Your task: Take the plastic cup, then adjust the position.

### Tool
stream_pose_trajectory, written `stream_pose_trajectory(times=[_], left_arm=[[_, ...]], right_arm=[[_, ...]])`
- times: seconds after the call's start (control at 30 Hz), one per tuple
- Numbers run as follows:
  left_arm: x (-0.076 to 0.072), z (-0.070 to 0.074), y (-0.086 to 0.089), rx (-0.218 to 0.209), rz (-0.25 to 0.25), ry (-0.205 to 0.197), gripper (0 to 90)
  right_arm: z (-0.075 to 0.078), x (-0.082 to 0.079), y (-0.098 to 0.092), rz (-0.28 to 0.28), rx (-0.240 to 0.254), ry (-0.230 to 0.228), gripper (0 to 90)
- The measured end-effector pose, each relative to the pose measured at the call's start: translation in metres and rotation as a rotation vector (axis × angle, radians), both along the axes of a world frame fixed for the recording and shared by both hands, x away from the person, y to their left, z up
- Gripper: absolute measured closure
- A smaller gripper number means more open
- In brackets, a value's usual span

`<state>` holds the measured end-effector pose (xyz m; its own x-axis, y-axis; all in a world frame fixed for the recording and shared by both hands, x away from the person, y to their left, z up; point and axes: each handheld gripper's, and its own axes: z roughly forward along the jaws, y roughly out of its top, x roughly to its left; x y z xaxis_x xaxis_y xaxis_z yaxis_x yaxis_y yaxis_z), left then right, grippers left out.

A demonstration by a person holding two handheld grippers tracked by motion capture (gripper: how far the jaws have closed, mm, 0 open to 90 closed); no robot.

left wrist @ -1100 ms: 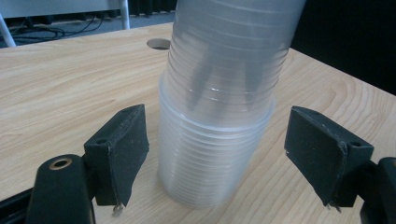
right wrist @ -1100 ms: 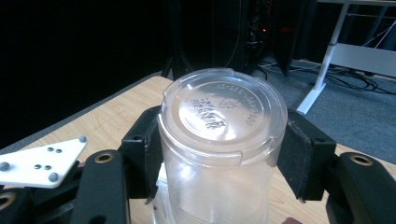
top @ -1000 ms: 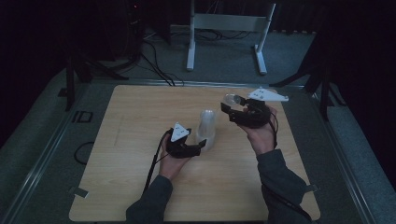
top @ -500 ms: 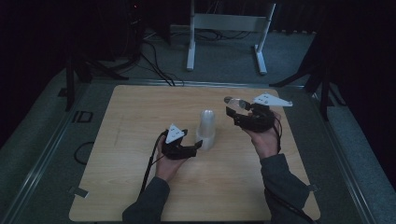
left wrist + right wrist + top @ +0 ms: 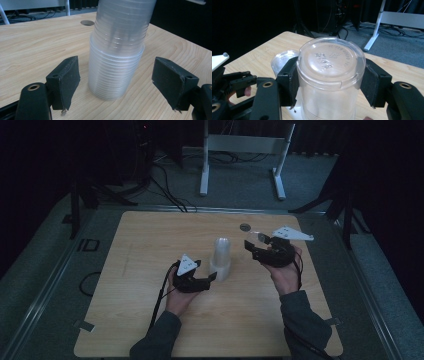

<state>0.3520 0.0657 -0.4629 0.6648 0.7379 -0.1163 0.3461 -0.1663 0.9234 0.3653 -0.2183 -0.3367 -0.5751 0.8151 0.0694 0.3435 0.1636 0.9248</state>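
An upturned stack of clear plastic cups (image 5: 221, 257) stands at the middle of the wooden table (image 5: 150, 250). My left gripper (image 5: 212, 276) lies low at the stack's base. In the left gripper view the stack (image 5: 117, 50) stands between the open jaws of the left gripper (image 5: 122, 85), with a gap on each side. To the right of the stack, my right gripper (image 5: 255, 247) holds a single clear cup (image 5: 254, 237) off the table. In the right gripper view the right gripper (image 5: 329, 82) presses both pads on this cup (image 5: 329, 60), bottom toward the camera, and the stack's top (image 5: 283, 58) shows behind it.
A round hole (image 5: 244, 226) is set in the tabletop behind the right gripper. A white frame stand (image 5: 240, 142) and cables lie on the floor beyond the table's far edge. Grey floor surrounds the table.
My right hand has sunk a little with the cup in its jaws. The stack looked tilted a second ago and now stands upright. The left hand has hardly moved.
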Motion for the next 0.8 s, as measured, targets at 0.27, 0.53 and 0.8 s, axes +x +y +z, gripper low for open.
stream_pose_trajectory(times=[0.27,0.53,0.8], left_arm=[[-0.001,0.001,0.001,0.009,0.016,-0.005,22.1],[-0.002,0.0,0.0,0.006,0.01,0.0,22.1],[-0.004,0.004,-0.002,0.004,0.0,-0.014,22.0]], right_arm=[[-0.012,-0.002,-0.002,-0.006,0.003,0.023,38.2],[-0.02,-0.004,-0.005,-0.011,0.003,0.04,38.3],[-0.029,-0.007,-0.009,-0.02,0.012,0.059,38.2]])
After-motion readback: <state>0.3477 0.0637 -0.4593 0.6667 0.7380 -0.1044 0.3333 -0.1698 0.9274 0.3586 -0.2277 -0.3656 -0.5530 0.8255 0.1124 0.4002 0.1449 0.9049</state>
